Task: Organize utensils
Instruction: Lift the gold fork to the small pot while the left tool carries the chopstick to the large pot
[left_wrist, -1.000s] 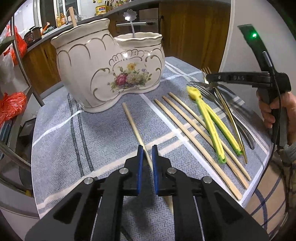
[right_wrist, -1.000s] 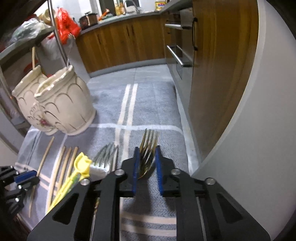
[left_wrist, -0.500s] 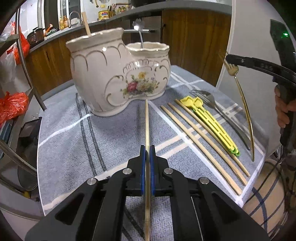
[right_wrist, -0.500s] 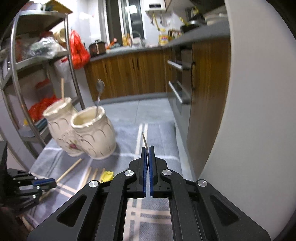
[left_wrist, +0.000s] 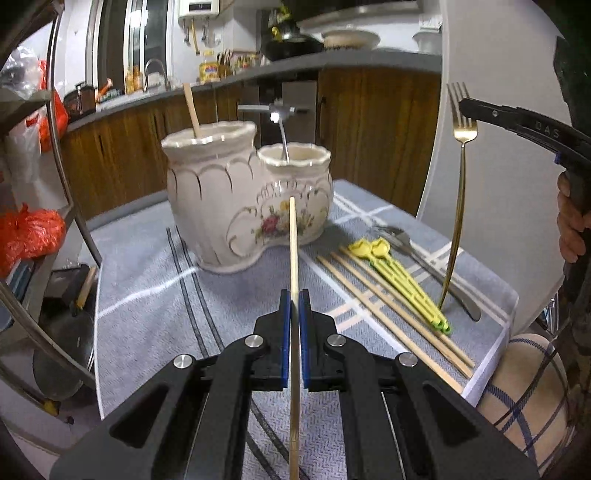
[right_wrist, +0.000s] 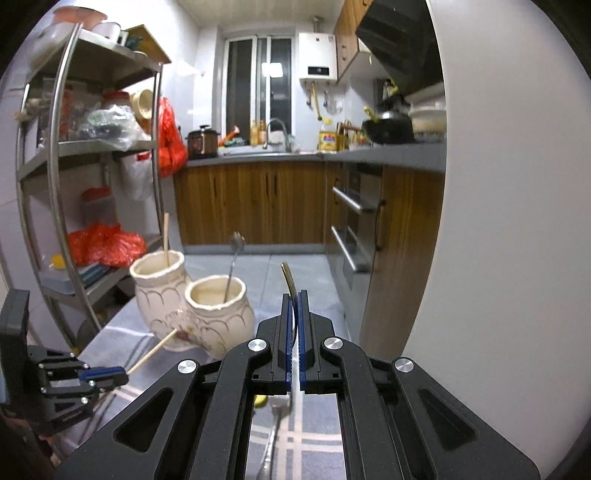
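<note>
Grey checked cloth (left_wrist: 155, 295) covers the tabletop; everything sits on it or hangs above it

Ceramic two-pot holder (left_wrist: 243, 199), cream with gold trim and a flower print, stands at the far middle of the cloth. One wooden stick (left_wrist: 192, 109) rises from its taller pot, a metal spoon (left_wrist: 282, 138) from the shorter one

Loose pieces to the right of the holder: three wooden chopsticks (left_wrist: 388, 314) lying parallel, yellow plastic chopsticks (left_wrist: 402, 284) just beside them, a silver fork (left_wrist: 424, 266) beyond (part of it hidden behind the gold handle)

Left gripper (left_wrist: 294, 295) is clamped on a single wooden chopstick (left_wrist: 292, 243), held in the air, tip aimed at the holder's front

Right gripper (right_wrist: 294, 299) is pinched on a gold fork (left_wrist: 460, 192) near its head; the fork hangs tines up, handle end close over the cloth by the silver fork
</note>
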